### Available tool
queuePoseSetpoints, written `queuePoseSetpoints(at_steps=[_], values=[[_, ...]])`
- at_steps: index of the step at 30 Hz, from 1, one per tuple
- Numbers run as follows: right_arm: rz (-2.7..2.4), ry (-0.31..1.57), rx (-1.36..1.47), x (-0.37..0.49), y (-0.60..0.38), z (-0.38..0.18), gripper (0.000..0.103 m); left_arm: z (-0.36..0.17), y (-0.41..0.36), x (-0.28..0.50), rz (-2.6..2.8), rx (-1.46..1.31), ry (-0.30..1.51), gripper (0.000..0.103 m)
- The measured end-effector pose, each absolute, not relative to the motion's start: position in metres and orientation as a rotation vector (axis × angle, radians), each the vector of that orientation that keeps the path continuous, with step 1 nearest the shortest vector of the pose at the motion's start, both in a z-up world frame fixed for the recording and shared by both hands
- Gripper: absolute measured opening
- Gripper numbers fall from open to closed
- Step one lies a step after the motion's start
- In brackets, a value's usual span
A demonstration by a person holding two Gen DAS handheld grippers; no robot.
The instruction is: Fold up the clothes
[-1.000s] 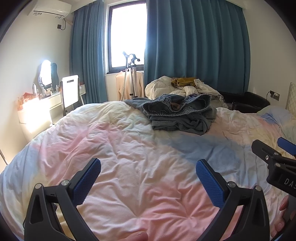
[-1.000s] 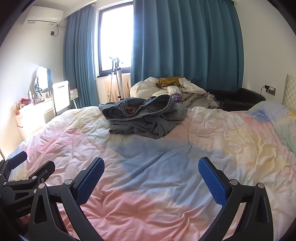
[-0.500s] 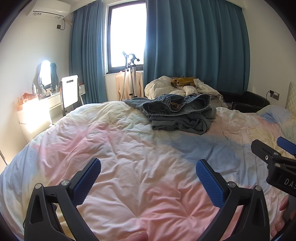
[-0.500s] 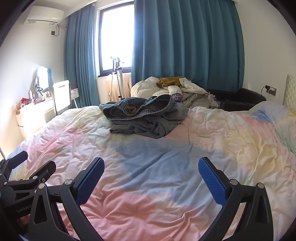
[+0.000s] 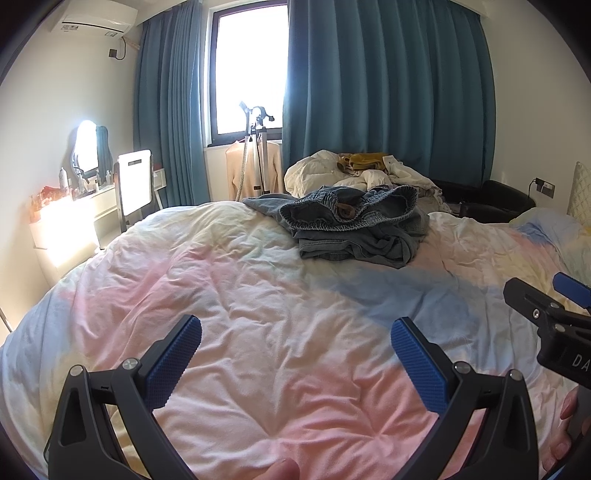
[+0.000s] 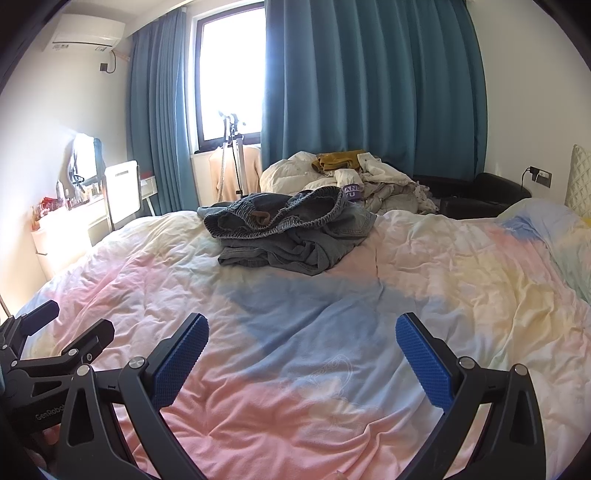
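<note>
While both tools (image 5: 295,332) (image 6: 302,330) gape empty, pastel duvet (image 5: 258,314) bears crumpled jeans (image 5: 354,229); teal curtains (image 5: 388,92) behind.

we've got a pastel pink, blue and yellow duvet (image 5: 258,314) covering the bed, teal curtains (image 5: 388,92) around a bright window (image 5: 251,66), an air conditioner (image 5: 94,18) high on the wall, a garment steamer stand (image 5: 255,147), a lit mirror (image 5: 86,147) over a cluttered dresser (image 5: 66,218) and a white chair (image 5: 133,181).
</note>
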State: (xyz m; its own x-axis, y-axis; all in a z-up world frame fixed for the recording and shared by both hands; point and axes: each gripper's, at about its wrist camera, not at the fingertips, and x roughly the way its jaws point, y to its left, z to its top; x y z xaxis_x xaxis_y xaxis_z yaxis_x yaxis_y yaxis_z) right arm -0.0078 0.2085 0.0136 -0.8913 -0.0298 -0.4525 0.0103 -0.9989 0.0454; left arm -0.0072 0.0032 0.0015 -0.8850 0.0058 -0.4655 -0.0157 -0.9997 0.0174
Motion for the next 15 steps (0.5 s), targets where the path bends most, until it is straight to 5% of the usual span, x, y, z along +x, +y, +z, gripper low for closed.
queuePoseSetpoints(at_steps=[15], values=[[-2.989, -0.157, 0.748, -0.077, 0.245, 0.023, 0.103, 0.014, -0.001, -0.104, 2.851, -0.871, -0.086, 0.103]])
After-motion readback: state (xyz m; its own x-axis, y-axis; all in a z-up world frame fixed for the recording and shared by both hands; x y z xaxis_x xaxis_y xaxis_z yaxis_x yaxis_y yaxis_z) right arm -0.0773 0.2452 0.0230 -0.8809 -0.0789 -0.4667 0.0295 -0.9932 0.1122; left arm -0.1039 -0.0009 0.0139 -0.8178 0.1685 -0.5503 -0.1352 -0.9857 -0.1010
